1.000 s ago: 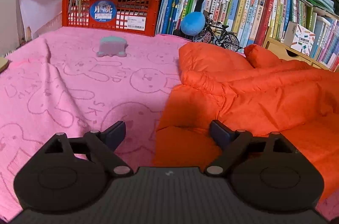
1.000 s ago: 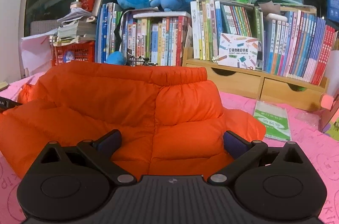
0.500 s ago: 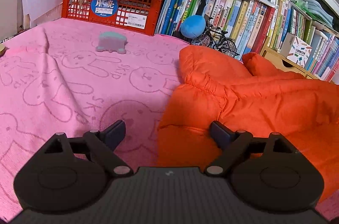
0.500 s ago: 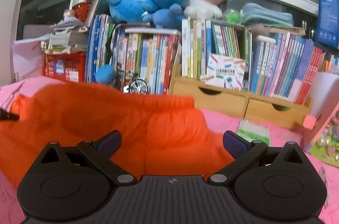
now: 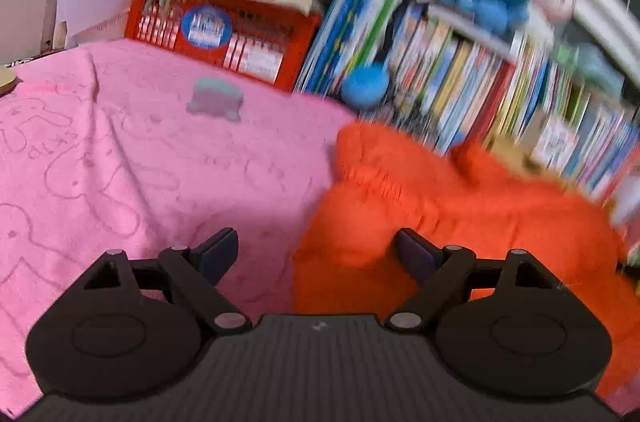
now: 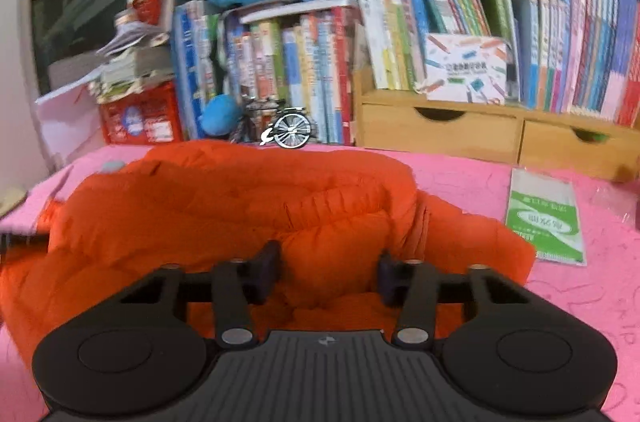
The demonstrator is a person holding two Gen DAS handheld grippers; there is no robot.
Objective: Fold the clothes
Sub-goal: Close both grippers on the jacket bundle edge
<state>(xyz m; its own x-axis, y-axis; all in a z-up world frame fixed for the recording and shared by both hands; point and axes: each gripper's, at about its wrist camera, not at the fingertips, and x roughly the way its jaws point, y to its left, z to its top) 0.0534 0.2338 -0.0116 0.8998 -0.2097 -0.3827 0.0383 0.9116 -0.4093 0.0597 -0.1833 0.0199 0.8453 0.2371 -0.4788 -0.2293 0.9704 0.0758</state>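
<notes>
Left wrist view, blurred: left gripper w/ fingers spread wide, nothing between them, over the left edge of the orange puffer jacket, which lies bunched on the pink towel; small grey item near the towel's far edge, red crate behind. Right wrist view: right gripper part-closed, fingers apart w/ a fold of jacket bulging between them, contact unclear; green-white packet flat on towel toward its right edge, books along far side.
</notes>
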